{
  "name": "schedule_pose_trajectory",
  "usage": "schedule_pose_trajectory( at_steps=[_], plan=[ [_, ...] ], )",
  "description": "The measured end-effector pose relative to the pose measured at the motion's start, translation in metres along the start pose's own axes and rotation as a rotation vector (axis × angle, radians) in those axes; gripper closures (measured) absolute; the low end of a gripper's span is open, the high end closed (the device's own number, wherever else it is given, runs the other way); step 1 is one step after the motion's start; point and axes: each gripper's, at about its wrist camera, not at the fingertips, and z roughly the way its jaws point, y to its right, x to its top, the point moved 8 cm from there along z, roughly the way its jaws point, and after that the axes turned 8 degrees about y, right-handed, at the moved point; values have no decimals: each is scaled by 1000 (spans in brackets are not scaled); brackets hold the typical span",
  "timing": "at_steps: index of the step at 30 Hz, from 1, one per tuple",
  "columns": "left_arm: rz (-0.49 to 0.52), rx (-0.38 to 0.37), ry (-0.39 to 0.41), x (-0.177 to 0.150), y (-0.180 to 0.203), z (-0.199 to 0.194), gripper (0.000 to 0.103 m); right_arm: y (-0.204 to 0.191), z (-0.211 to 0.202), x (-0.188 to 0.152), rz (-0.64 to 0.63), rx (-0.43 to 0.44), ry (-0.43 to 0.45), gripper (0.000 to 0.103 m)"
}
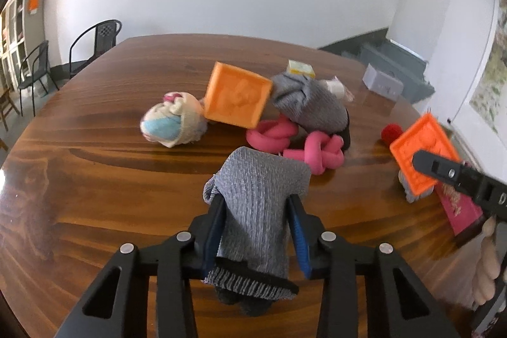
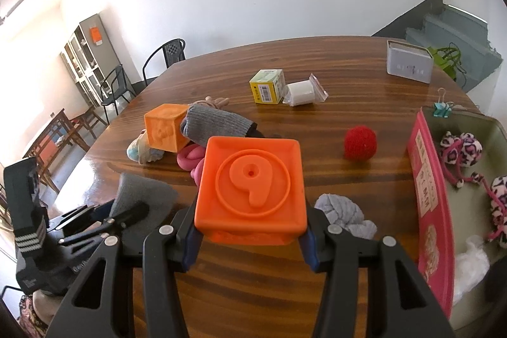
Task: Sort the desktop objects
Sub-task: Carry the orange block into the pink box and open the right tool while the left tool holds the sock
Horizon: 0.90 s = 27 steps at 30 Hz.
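Grey sock [image 1: 256, 211] pinched by left hand-held gripper [image 1: 258, 208] – right hand-held gripper [image 2: 250, 230] clamps orange block [image 2: 252, 189]

My left gripper [image 1: 258, 211] is covering the lower part of the grey sock [image 1: 256, 195] I am squeezing, its cuff sinking behind my frame. My right gripper [image 2: 250, 230] is hiding the underside of the orange cube [image 2: 252, 189], which is blocking the pink knots [image 2: 190, 159] behind it. The tray [image 2: 469, 198] is running off the right edge, and the lettering on the pink box [image 2: 431, 211] is staying too small to read
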Motion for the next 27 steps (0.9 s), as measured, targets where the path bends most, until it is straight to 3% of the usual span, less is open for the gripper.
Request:
schedule_pose_trajectory(
  at_steps=[9,15,20,27],
  plan=[
    [-9,1,60,8,-3,-15,65,4,-8,3,24,3,29,48],
    [-29,-16,86,12,-2,-21,66,17,-30,16,62,-4,100,48],
    [-56,-26,76,11,4,-20,66,46,-56,26,132,-47,169,48],
    [-47,-85,78,9,38,-24,66,113,-88,22,236,-172,207,48]
  ],
)
